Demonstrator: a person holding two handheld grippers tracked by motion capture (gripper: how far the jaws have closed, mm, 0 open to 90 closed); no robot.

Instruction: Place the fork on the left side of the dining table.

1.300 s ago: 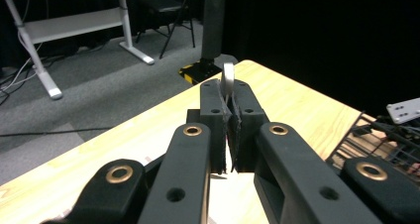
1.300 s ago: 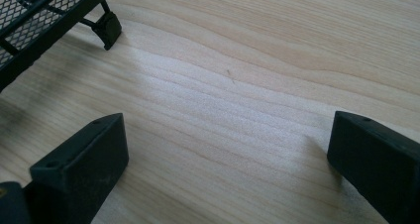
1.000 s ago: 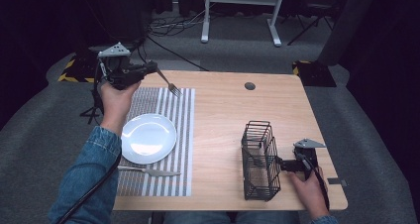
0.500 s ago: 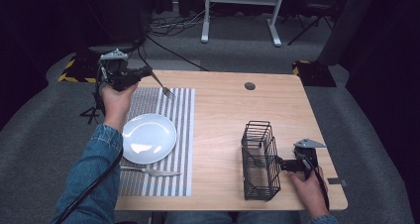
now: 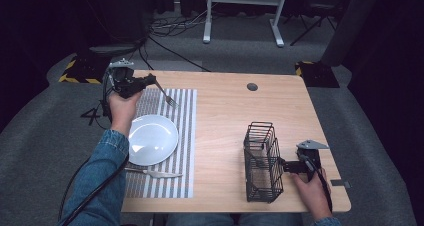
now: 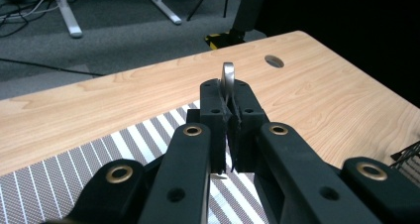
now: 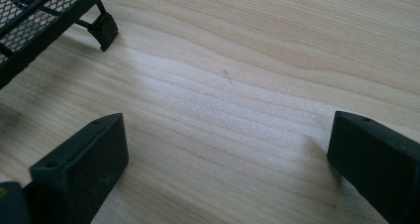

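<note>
My left gripper (image 5: 148, 81) is shut on the handle of a metal fork (image 5: 168, 98) and hovers over the far left corner of the striped placemat (image 5: 182, 151). The fork's tines point right and down toward the mat. In the left gripper view the jaws press together on the fork handle (image 6: 228, 77), whose rounded end sticks up past my left gripper (image 6: 228, 97). My right gripper (image 5: 289, 166) rests low at the table's near right, beside the black wire basket (image 5: 262, 161). Its jaws stand wide apart over bare wood, so my right gripper (image 7: 230, 132) is open.
A white plate (image 5: 151, 138) lies on the placemat, with a knife (image 5: 152, 172) on the mat in front of it. The basket's foot (image 7: 104, 28) stands left of the right jaws. A cable hole (image 5: 252, 86) marks the far side of the table (image 5: 225, 116).
The left hand has sunk toward the placemat's far left corner with the fork still in its jaws. The right hand and basket have kept still.
</note>
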